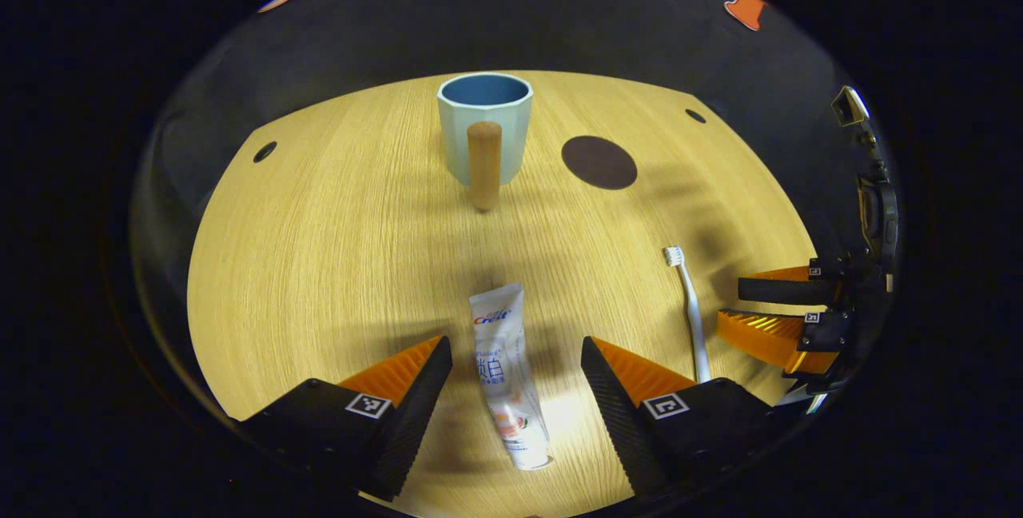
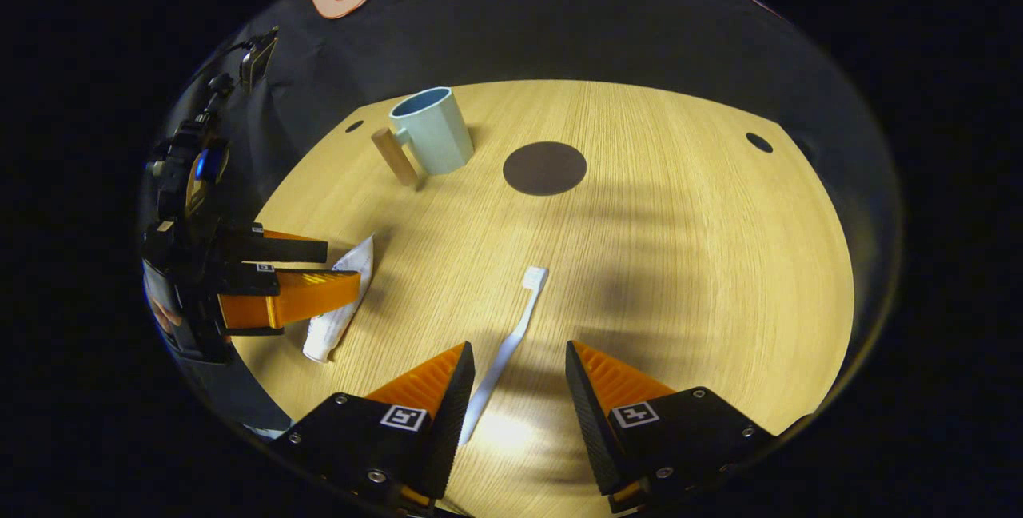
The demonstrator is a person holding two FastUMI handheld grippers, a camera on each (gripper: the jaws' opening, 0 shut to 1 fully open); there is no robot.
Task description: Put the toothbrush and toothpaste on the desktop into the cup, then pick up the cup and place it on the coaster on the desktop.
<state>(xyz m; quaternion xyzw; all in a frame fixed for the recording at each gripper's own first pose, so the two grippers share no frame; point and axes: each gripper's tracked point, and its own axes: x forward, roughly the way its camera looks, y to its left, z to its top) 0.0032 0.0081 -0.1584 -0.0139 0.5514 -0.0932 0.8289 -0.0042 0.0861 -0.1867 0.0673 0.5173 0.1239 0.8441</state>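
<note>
In the left gripper view, the left gripper (image 1: 515,358) sits at the bottom of the frame with its two fingers spread wide apart, holding nothing. Between them, on the round light-wood desktop (image 1: 336,262), lies the white toothpaste tube with red and blue print (image 1: 507,378), its crimped end pointing up the frame and its cap end near the lower edge; neither finger touches it. Right of the tube, just beyond the right-hand finger, lies the white toothbrush (image 1: 691,314), bristle head toward the top of the frame. At upper centre stands the pale blue faceted cup with a wooden peg-like handle (image 1: 485,130), upright, handle facing the camera. Right of the cup, apart from it, is the flat dark brown round coaster (image 1: 599,162). At the right edge of the frame the right gripper (image 1: 731,306) reaches in sideways, its fingers parted and near the toothbrush.

In the right gripper view, the right gripper (image 2: 519,366) is at the bottom of the frame, fingers wide apart and empty. The toothbrush (image 2: 511,338) lies slanted between them, its handle running down beside the left-hand finger and its head up toward mid-frame. The coaster (image 2: 544,168) is above centre, with the cup (image 2: 431,130) to its upper left, tilted by the lens. At the left of the frame the left gripper (image 2: 340,270) comes in sideways, its fingers parted above the toothpaste tube (image 2: 340,306), which lies on the desktop (image 2: 679,262).
</note>
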